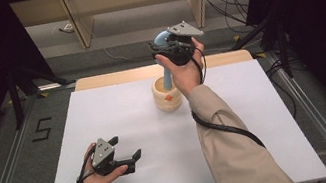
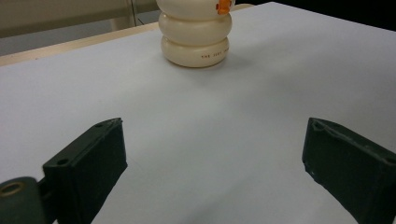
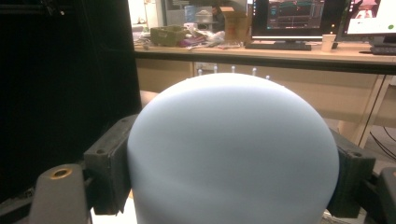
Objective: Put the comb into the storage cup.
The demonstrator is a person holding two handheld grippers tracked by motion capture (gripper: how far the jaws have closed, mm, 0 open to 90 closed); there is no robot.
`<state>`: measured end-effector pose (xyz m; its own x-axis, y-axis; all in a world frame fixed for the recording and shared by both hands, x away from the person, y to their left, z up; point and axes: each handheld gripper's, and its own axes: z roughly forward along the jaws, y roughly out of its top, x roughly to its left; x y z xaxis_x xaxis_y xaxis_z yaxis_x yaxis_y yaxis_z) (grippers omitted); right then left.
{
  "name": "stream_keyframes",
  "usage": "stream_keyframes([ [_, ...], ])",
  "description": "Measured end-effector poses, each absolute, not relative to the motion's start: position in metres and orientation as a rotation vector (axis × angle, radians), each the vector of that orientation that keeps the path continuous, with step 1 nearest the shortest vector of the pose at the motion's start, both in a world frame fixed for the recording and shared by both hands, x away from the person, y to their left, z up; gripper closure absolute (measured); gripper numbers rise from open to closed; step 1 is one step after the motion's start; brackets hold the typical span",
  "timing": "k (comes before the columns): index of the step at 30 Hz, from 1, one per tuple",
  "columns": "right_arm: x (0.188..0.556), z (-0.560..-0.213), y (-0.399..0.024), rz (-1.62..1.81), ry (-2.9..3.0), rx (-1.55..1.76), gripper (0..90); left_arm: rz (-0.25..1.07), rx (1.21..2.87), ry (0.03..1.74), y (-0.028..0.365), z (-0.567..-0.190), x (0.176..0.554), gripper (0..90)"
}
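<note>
Right gripper view shows the right gripper (image 3: 233,154) clamping the blue round head (image 3: 233,149); lifting crookedly may tip the cream cup (image 1: 167,96) at upper centre.

The left tongs (image 1: 128,148) are resting low at 7 o'clock, jaws spread wide and gripping nothing. The right tongs (image 1: 163,45) are raised at 12 o'clock, forearm extended, jaws clamping.

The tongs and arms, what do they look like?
Both tongs, left and right, are black with blocky jaws, and each carries a grey three-cornered plate on top. A black cable trails over the beige sleeve of the right arm; a thinner one loops from the left tongs.
</note>
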<state>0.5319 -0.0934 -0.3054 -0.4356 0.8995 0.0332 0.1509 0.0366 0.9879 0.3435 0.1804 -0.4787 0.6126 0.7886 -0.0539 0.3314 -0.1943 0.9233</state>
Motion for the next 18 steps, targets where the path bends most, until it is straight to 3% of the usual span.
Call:
stream_keyframes([
  [18,0.534,-0.317,-0.090,1.432,1.676,1.067,21.1,0.540,1.781,0.912,0.180,-0.479,0.343,5.9],
])
